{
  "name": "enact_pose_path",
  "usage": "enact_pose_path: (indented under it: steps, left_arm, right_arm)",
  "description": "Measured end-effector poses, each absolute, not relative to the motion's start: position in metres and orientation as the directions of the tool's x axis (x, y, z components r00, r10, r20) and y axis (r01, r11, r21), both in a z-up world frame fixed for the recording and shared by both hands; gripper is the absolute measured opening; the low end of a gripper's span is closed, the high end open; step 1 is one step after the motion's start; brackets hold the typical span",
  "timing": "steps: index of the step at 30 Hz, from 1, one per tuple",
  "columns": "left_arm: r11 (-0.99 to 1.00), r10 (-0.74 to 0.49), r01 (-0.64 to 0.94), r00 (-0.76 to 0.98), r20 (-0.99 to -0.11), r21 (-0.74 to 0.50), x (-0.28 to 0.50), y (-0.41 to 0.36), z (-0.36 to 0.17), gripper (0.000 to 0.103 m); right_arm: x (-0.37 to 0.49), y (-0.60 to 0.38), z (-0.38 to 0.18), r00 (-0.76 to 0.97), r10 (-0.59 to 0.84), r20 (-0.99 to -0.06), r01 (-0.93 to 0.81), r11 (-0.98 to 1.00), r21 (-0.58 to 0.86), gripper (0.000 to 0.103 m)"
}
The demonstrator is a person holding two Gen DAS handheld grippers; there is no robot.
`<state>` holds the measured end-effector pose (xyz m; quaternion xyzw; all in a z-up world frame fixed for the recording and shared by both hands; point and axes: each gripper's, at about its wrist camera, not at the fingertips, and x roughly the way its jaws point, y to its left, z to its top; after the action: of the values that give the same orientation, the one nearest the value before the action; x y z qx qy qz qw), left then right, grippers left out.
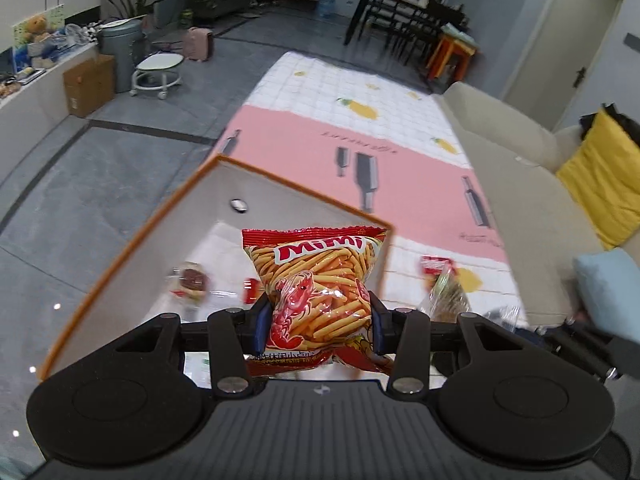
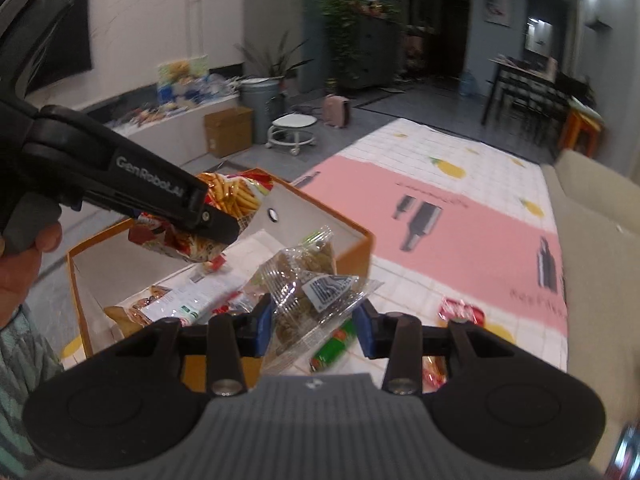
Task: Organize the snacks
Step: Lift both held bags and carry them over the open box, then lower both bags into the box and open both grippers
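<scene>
My left gripper is shut on a red and orange Mimi shrimp-stick bag, held upright above the orange-edged box. From the right wrist view the same left gripper hangs over the box with that bag in its jaws. My right gripper is shut on a clear packet of brown snacks with a barcode label, just right of the box. Several snack packs lie inside the box.
The box sits on a pink and white mat. Loose snacks lie on the mat: a red pack and a green one. A beige sofa with a yellow cushion runs along the right. A person's hand holds the left gripper.
</scene>
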<state>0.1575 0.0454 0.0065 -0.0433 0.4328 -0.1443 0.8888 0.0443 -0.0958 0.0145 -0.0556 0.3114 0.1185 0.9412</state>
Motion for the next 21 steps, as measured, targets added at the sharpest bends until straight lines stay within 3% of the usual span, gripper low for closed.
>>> enact_pose_path:
  steps: [10, 21]
  left_arm:
    - [0.963, -0.207, 0.258, 0.510, -0.835, -0.081, 0.187, 0.056, -0.024, 0.051]
    - [0.960, -0.202, 0.263, 0.403, -0.893, -0.098, 0.203, 0.083, -0.065, 0.051]
  right_arm:
    - [0.100, -0.048, -0.006, 0.710, 0.195, -0.676, -0.418, 0.890, -0.182, 0.039]
    - [0.136, -0.031, -0.035, 0.569, 0.258, -0.781, -0.558, 0.818, -0.136, 0.039]
